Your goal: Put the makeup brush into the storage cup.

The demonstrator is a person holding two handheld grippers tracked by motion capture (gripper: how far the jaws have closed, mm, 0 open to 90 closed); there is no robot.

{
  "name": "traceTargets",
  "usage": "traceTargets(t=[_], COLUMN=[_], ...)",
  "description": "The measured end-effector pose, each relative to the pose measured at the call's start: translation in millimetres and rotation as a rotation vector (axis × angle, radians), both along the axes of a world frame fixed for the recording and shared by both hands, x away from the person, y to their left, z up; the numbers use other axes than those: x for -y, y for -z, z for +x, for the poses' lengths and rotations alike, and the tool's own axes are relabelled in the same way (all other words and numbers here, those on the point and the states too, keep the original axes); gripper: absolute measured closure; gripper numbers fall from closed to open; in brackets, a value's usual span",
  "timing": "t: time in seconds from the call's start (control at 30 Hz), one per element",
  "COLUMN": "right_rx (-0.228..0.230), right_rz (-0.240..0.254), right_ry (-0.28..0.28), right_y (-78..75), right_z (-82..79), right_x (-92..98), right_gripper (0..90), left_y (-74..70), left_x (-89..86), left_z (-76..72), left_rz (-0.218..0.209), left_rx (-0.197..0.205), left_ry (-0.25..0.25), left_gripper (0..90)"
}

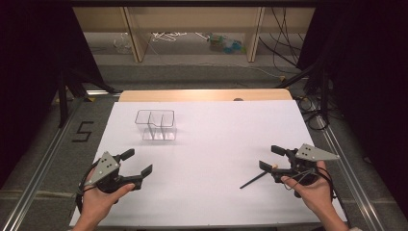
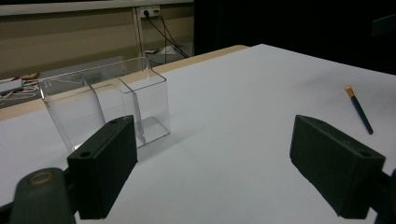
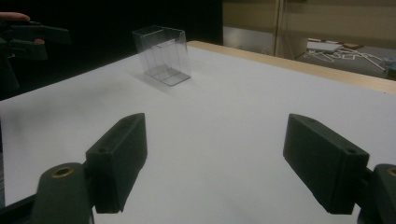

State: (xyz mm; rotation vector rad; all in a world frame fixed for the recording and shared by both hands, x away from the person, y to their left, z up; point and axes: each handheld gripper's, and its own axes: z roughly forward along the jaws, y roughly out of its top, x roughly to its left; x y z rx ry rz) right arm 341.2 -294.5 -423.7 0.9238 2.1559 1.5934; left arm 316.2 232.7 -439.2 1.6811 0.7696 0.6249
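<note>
While wide open, both tools (image 1: 136, 162) (image 1: 268, 158) empty

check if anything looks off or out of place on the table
Nothing stands out. The clear divided container stands upright and empty on the white table, and the dark brush lies flat beside the right gripper.

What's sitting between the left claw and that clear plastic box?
Nothing: in the high view, only bare white table separates the left gripper from the clear box.
</note>
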Motion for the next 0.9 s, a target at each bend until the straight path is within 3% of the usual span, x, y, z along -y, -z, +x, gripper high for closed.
traceTargets(t=[0.27, 0.37, 0.43, 0.47, 0.63, 0.73, 0.9], right_rx=[0.008, 0.032, 0.040, 0.025, 0.026, 0.035, -0.007], right_rz=[-0.011, -0.030, -0.055, -0.053, -0.053, -0.098, -0.157], right_ry=[0.010, 0.011, -0.002, -0.011, -0.032, -0.039, -0.106], right_y=[-2.4, -5.0, -7.2, -7.7, -7.7, -9.8, -12.2], right_z=[-1.1, 1.4, 3.5, 4.0, 9.9, 13.6, 20.1], right_x=[1.1, 0.5, 0.7, 0.2, -2.9, -4.3, -5.7], right_gripper=[22.4, 22.9, 23.6, 24.1, 24.3, 24.6, 25.5], left_y=[-0.1, -0.1, 0.2, 0.3, 0.6, 1.1, 1.0], left_x=[0.2, 1.3, 1.5, 1.7, 2.0, 3.5, 3.6], left_z=[-0.3, -0.5, 0.5, -0.6, 0.4, -0.4, 1.4], left_rz=[0.003, -0.004, -0.008, -0.006, 0.000, -0.012, 0.007], left_rx=[-0.002, -0.002, 0.007, -0.011, -0.008, -0.020, -0.001], left_ry=[0.000, 0.004, 0.013, 0.004, 0.010, 0.009, 0.029], left_gripper=[14.6, 14.6, 14.7, 14.8, 14.9, 14.9, 15.0])
